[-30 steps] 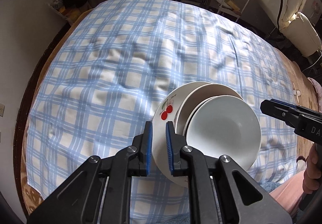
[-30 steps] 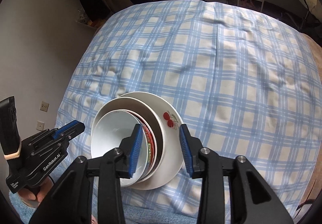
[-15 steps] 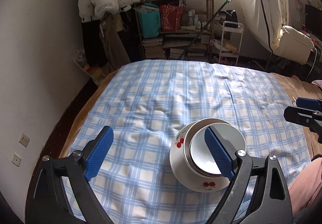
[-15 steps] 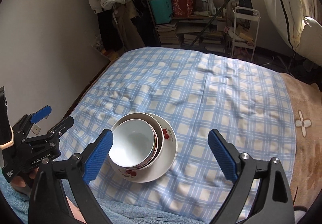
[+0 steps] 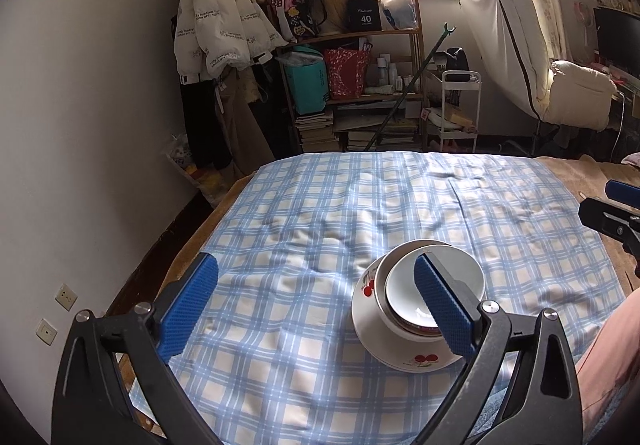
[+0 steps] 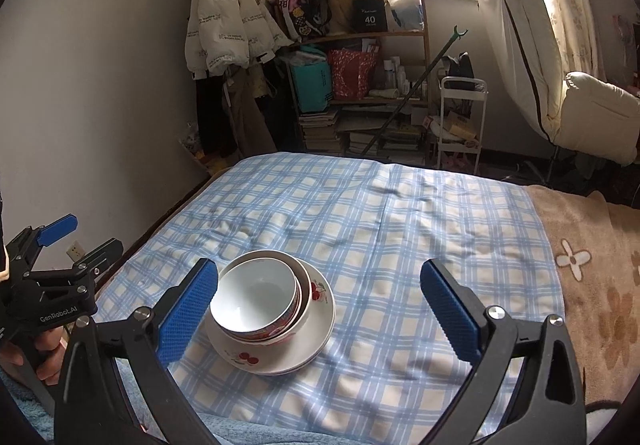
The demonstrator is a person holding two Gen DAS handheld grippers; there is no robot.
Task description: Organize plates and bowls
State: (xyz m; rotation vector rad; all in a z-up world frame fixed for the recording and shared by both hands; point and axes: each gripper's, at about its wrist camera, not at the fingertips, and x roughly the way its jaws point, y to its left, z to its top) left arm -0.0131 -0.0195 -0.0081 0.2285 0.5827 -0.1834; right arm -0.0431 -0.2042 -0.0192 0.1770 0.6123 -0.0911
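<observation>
A stack of dishes sits near the front of the bed: a white plate with red cherries (image 6: 320, 309) (image 5: 364, 309) carries two nested bowls, the top one white (image 6: 256, 293) (image 5: 400, 285). My left gripper (image 5: 316, 309) is open and empty, held back above the stack's left side. My right gripper (image 6: 320, 309) is open and empty, held back over the stack. Each gripper shows in the other's view: the left (image 6: 76, 241) at the left edge, the right (image 5: 612, 209) at the right edge.
The dishes rest on a blue checked sheet (image 6: 360, 225) over a bed, with a brown flowered blanket (image 6: 580, 265) on the right. A wall lies to the left. Shelves (image 6: 360, 93), a coat (image 6: 228, 25) and a small cart (image 6: 460, 121) stand beyond the bed's far end.
Both grippers opened wide and drew back and up from the stack. The left was closed at the plate's rim, the right around the bowl's rim. The stack stays put.
</observation>
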